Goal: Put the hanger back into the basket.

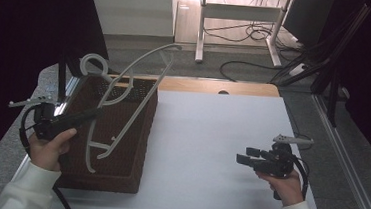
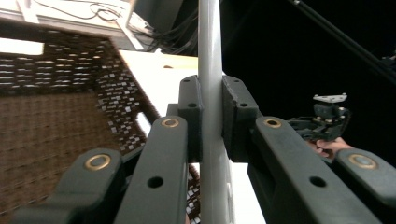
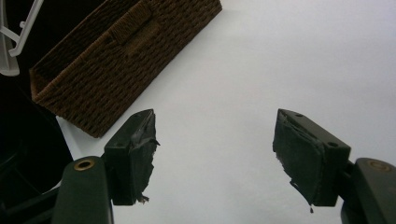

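left gripper (image 1: pixel 94 113) clamped on a white plastic clothes hanger (image 1: pixel 123 110), hanger held over a brown woven rectangular basket (image 1: pixel 132 155), right gripper (image 1: pixel 246 155) jaws apart and empty above the white table (image 1: pixel 211 136)

Basket (image 1: pixel 120 144) sits on table's (image 1: pixel 211 136) left side, near left edge, long axis running front to back. Hanger (image 1: pixel 124 94) is above basket, tilted: hook (image 1: pixel 92 63) end up at basket's far-left corner, lower bar down over basket's near half, top arm reaching up and back past far rim. Left gripper (image 1: pixel 79 118) is at basket's left, over its left wall, clamped on hanger's rod; in left gripper view rod (image 2: pixel 210 60) runs upright between pads, basket to its left, right gripper (image 2: pixel 322 126) far off to its right. Right gripper (image 1: pixel 247 156) is on table's right side, near front edge, well apart from basket, jaws wide w/ nothing between, pointing left toward basket.
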The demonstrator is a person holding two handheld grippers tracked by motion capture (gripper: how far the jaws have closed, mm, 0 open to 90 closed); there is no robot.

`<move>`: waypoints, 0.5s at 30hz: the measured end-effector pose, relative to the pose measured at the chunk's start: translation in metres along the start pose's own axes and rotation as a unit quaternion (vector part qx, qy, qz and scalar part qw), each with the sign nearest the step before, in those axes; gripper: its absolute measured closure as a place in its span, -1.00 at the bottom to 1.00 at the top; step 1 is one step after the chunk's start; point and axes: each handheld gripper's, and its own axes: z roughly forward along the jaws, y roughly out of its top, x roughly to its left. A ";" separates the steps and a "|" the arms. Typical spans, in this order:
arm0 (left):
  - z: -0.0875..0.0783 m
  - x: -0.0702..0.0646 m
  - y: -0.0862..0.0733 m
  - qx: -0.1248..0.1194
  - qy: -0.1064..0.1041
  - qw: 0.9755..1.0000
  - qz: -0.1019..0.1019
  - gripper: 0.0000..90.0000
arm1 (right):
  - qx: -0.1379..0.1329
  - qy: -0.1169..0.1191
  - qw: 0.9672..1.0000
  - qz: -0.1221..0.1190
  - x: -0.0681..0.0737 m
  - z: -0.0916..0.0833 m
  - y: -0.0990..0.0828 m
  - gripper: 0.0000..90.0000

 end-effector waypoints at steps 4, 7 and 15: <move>-0.011 0.010 0.001 0.003 0.010 1.000 0.001 0.78 | 0.003 -0.003 1.000 -0.003 0.000 0.001 -0.001 -0.33; -0.018 0.019 0.001 0.006 0.018 1.000 0.002 0.78 | 0.005 -0.005 1.000 -0.004 0.000 0.002 -0.001 -0.34; -0.031 0.041 0.002 0.021 0.037 0.999 0.018 0.78 | 0.006 -0.009 1.000 -0.004 -0.001 0.002 -0.001 -0.35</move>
